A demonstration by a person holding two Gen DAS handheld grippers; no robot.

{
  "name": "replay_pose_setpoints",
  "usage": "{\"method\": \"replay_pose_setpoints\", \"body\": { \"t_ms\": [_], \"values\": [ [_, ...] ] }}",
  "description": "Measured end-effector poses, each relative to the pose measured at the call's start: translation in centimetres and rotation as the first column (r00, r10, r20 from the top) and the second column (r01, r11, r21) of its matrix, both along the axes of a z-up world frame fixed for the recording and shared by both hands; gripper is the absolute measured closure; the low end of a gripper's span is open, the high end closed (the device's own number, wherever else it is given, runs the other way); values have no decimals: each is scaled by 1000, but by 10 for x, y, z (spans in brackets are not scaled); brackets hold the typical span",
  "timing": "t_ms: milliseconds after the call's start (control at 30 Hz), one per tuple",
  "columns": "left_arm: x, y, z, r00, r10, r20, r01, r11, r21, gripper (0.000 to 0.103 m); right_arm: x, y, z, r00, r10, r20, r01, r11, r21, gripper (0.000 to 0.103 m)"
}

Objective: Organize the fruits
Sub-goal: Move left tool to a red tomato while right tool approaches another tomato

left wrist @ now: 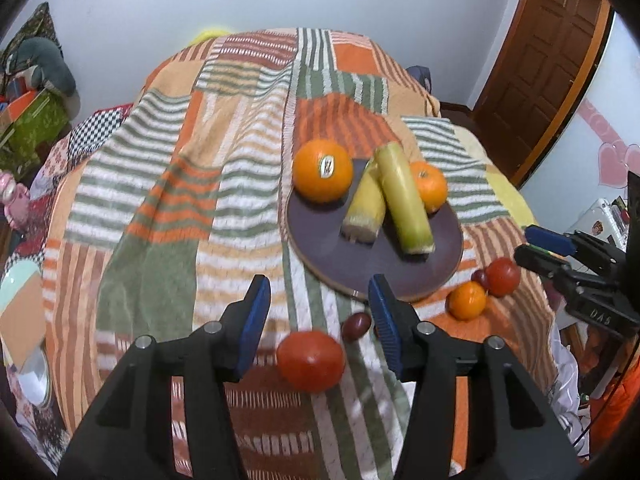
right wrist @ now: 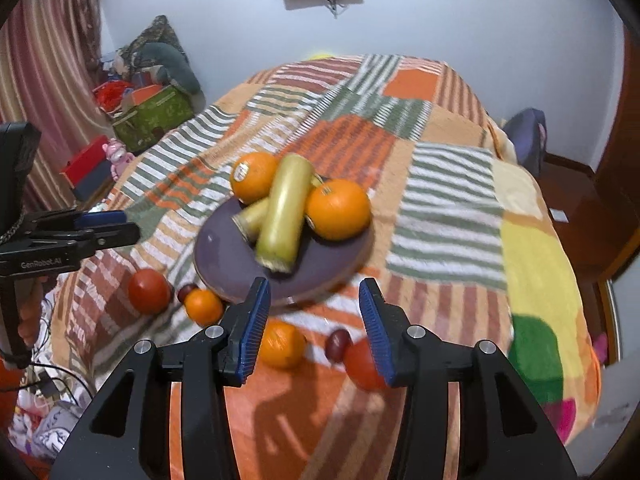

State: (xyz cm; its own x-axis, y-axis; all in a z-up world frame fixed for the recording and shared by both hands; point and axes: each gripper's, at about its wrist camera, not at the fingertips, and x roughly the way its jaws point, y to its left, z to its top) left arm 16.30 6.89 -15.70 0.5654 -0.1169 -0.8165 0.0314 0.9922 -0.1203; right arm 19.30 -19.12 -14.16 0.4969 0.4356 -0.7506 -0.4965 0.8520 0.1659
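A dark purple plate (left wrist: 360, 256) on the striped blanket holds two oranges (left wrist: 322, 170) (left wrist: 430, 186) and two yellow-green stalks (left wrist: 404, 200). My left gripper (left wrist: 318, 282) hangs open just in front of the plate. A red tomato (left wrist: 310, 360) lies on the blanket below and between its fingers, untouched, with a dark plum (left wrist: 356, 326) beside it. My right gripper (right wrist: 314, 282) is open too, at the plate's (right wrist: 224, 264) near rim. Under it lie a small orange (right wrist: 280, 344), a plum (right wrist: 338, 344) and a tomato (right wrist: 362, 364). Each gripper shows side-on in the other's view.
More loose fruit lies left of the plate in the right wrist view: a tomato (right wrist: 149, 290), a plum (right wrist: 186, 292) and a small orange (right wrist: 203, 306). The blanket (right wrist: 440, 208) drops off at its edges. Boxes (right wrist: 154, 114) and clutter stand by the far wall; a wooden door (left wrist: 548, 60) is at the right.
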Motion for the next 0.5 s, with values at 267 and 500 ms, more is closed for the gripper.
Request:
{"method": "replay_pose_setpoints", "body": {
  "t_ms": [267, 500],
  "values": [
    [-14, -2, -28, 997, 2, -74, -1, 1000, 6, 52, -13, -21, -29, 994, -73, -80, 70, 997, -38, 60],
    [-16, -3, -49, 993, -2, -122, 1, 1000, -7, 50, -9, -24, -39, 992, -96, -84, 90, 993, -71, 54]
  ]
}}
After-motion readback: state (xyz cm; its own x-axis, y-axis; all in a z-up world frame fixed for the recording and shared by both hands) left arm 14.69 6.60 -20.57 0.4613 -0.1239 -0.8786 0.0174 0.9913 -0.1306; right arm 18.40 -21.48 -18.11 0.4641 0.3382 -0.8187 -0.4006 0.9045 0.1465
